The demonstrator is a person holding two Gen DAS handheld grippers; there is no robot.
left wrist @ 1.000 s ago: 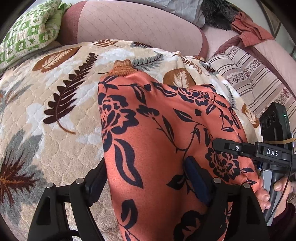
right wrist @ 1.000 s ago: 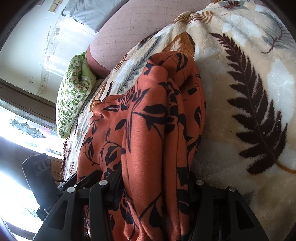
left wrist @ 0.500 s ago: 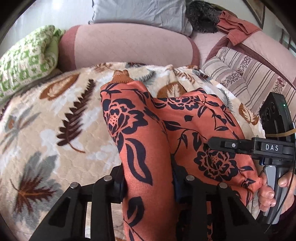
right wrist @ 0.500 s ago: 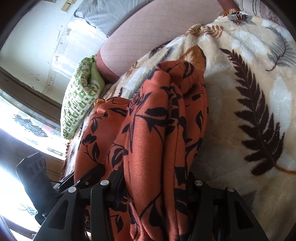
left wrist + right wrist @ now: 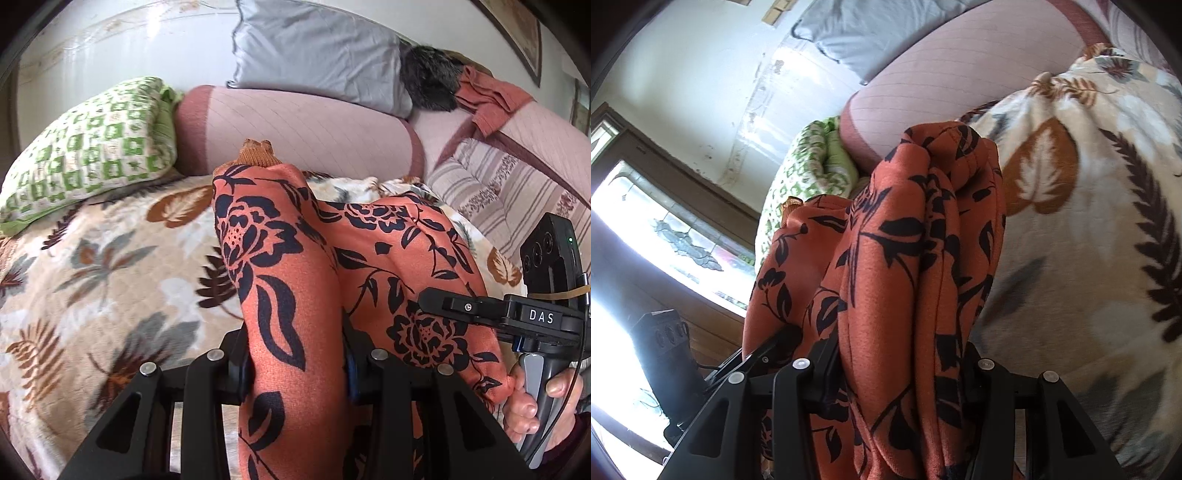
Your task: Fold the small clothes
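Left claw is clamped narrow on a bunched fold of the orange floral garment, its black fingers pressed against the cloth on both sides. Right claw is likewise pinched tight on a thick gather of the same garment, several layers stacked between its fingers. In the left wrist view the right claw shows from the side, gripping the garment's other edge, with white letters "DAS" on its black body and a green light on the camera block above; the person's right hand wraps the grey handle.

The garment hangs lifted between the two claws above the leaf-print blanket, its ribbed tan cuff uppermost against the pink sofa back. Open blanket lies to the left of the cloth in the left view and to the right in the right view. A green checked cushion borders the far left edge, a grey pillow sits on the sofa back, and a striped cushion lies off to the right.

Compared with a second ago, the garment has risen off the blanket: then it lay spread flat with the left claw wide around it; now that claw has closed and more sofa back and wall show behind.
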